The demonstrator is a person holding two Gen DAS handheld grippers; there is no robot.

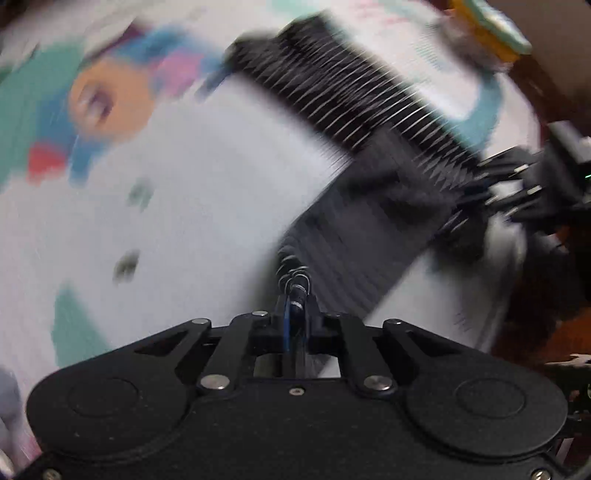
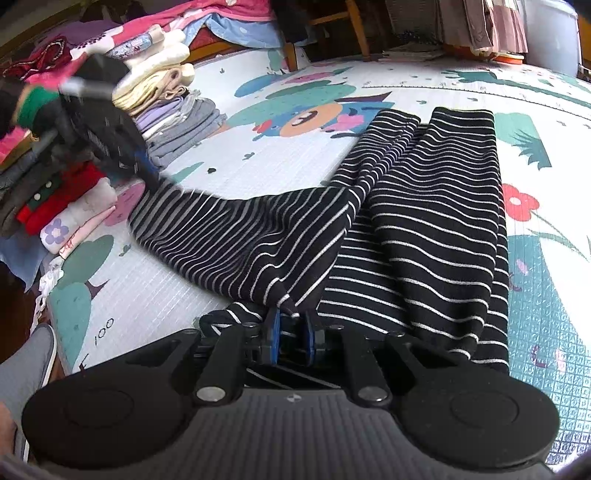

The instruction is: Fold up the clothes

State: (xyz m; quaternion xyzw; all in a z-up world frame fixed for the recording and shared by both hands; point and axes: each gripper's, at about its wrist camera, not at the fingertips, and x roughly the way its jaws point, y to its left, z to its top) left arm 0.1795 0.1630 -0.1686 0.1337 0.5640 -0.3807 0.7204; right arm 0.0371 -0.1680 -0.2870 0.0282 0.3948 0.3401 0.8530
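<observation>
A black garment with thin white stripes (image 2: 424,206) lies on a cartoon play mat (image 2: 258,155). My right gripper (image 2: 291,321) is shut on its near edge. My left gripper (image 2: 155,177), blurred at the left of the right wrist view, is shut on the garment's other corner and holds it lifted off the mat. In the left wrist view, heavily blurred, my left gripper (image 1: 295,291) pinches the striped cloth (image 1: 354,206), and the right gripper (image 1: 532,184) shows at the far right.
Stacks of folded clothes (image 2: 166,110) stand along the mat's left side, with a red and white pile (image 2: 70,210) nearer. A wooden chair (image 2: 332,33) and hanging fabric (image 2: 480,26) are at the back.
</observation>
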